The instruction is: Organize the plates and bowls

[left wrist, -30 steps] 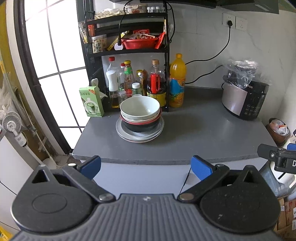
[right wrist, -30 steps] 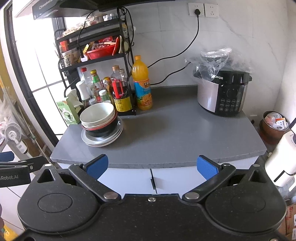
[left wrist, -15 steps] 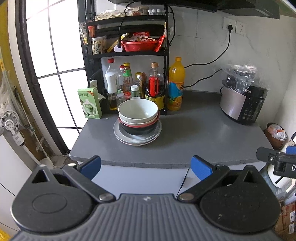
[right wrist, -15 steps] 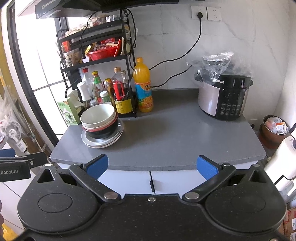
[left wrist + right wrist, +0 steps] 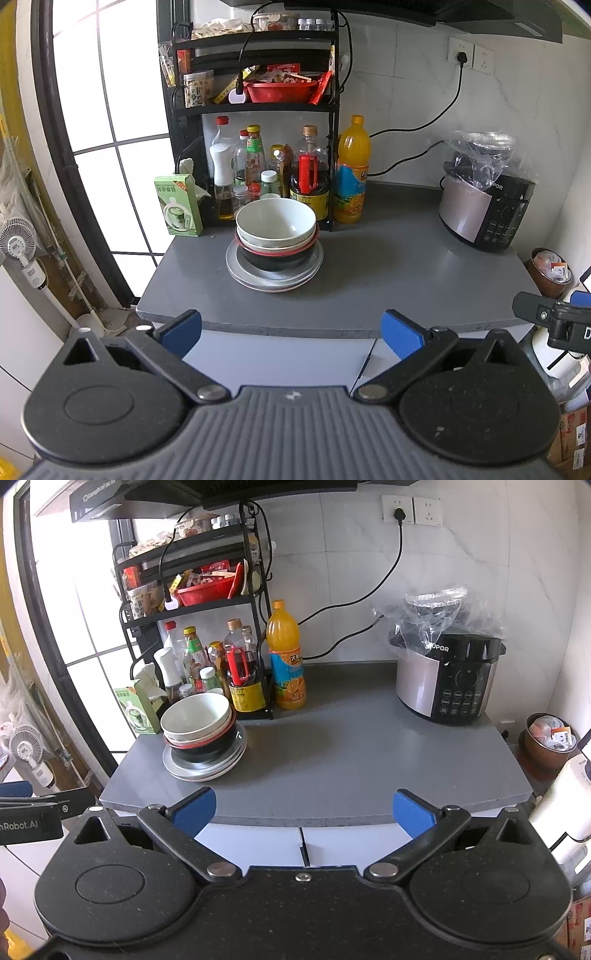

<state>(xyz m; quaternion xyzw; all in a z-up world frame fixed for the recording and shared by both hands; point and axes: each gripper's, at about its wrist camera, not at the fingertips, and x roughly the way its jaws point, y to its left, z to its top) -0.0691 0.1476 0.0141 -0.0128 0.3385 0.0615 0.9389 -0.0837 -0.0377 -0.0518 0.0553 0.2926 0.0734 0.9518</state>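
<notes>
Bowls (image 5: 276, 229) sat nested on stacked plates (image 5: 275, 275) at the counter (image 5: 388, 277) left end, before the rack (image 5: 255, 107); left gripper (image 5: 291, 328) and right gripper (image 5: 303, 806) hung well short, jaws spread wide, empty, seemingly finished or unstarted.

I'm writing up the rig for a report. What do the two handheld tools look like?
The left tool and the right tool look alike: black linkage fingers with silver pivot pins, blue pads at the tips, and two round black housings. The left body is ribbed grey, the right speckled black. White lettering ending "Robot.AI" marks the left tool's side. No cables or sleeves show.
</notes>
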